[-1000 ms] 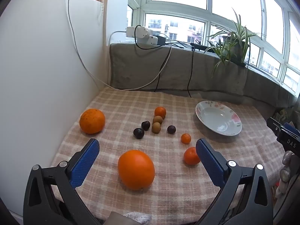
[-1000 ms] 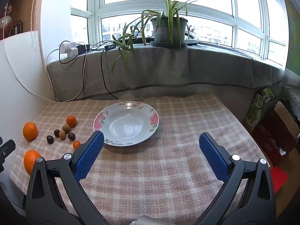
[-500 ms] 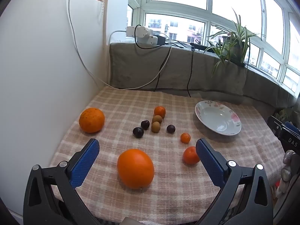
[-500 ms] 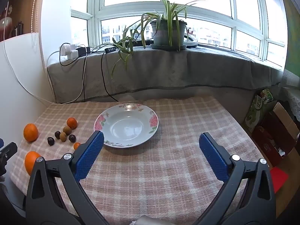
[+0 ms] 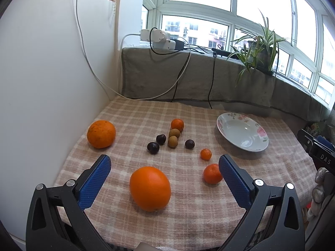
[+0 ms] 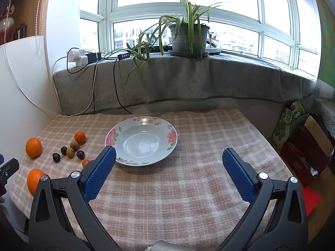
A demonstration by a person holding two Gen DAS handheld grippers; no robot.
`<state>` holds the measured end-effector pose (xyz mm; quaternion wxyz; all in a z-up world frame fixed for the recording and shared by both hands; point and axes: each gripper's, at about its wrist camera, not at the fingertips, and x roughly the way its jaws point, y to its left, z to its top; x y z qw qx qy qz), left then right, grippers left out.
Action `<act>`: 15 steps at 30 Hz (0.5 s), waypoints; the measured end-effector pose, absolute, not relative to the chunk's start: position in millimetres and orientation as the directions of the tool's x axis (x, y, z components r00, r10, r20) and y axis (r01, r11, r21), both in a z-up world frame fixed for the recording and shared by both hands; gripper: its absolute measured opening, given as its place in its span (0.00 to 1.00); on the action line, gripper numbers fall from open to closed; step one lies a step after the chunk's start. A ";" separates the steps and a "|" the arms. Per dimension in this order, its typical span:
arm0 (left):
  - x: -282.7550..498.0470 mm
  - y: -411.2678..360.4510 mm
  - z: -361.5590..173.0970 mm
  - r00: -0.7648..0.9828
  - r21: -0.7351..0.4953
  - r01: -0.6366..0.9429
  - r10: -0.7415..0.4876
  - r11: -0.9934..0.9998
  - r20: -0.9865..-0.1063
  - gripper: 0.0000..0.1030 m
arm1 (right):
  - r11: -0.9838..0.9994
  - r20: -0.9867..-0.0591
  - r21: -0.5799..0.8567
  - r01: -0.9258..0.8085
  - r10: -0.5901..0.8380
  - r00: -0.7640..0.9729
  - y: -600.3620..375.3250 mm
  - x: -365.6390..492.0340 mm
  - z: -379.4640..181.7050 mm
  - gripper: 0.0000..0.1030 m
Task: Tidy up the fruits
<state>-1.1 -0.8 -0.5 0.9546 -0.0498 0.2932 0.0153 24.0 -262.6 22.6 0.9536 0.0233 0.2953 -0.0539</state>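
Note:
My left gripper (image 5: 164, 176) is open and empty above the table's near left edge, with a large orange (image 5: 150, 188) between its fingers, a little ahead. A second large orange (image 5: 101, 133) lies far left. Small tangerines (image 5: 212, 173) (image 5: 205, 154) (image 5: 177, 124), two brown longans (image 5: 173, 141) and three dark plums (image 5: 153, 147) lie in the middle. A white flowered plate (image 5: 241, 131) stands empty to the right. My right gripper (image 6: 168, 172) is open and empty, just short of the plate (image 6: 141, 140).
A checked cloth (image 6: 188, 177) covers the table. A white panel (image 5: 41, 83) walls the left side. A grey-draped sill (image 6: 178, 83) with a potted plant (image 6: 188, 35), power strips and cables runs behind. Boxes (image 6: 303, 146) sit on the floor to the right.
Both views have drawn back and up slightly; the fruit and plate sit a little farther off. Nothing on the table has moved and both grippers stay open.

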 end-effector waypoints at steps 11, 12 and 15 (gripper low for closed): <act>-0.8 2.4 -1.4 0.828 -0.105 -0.066 -0.004 0.992 -0.561 0.99 | 0.994 -0.567 0.000 0.106 -0.087 0.819 -260.4 25.0 25.3 1.00; -0.8 2.6 -1.0 0.828 -0.103 -0.068 -0.002 0.992 -0.561 0.99 | 0.994 -0.566 -0.001 0.108 -0.089 0.820 -259.5 24.9 24.1 1.00; -1.0 2.5 -0.8 0.829 -0.103 -0.067 -0.002 0.992 -0.559 0.99 | 0.994 -0.564 0.003 0.106 -0.086 0.821 -259.1 25.0 22.7 1.00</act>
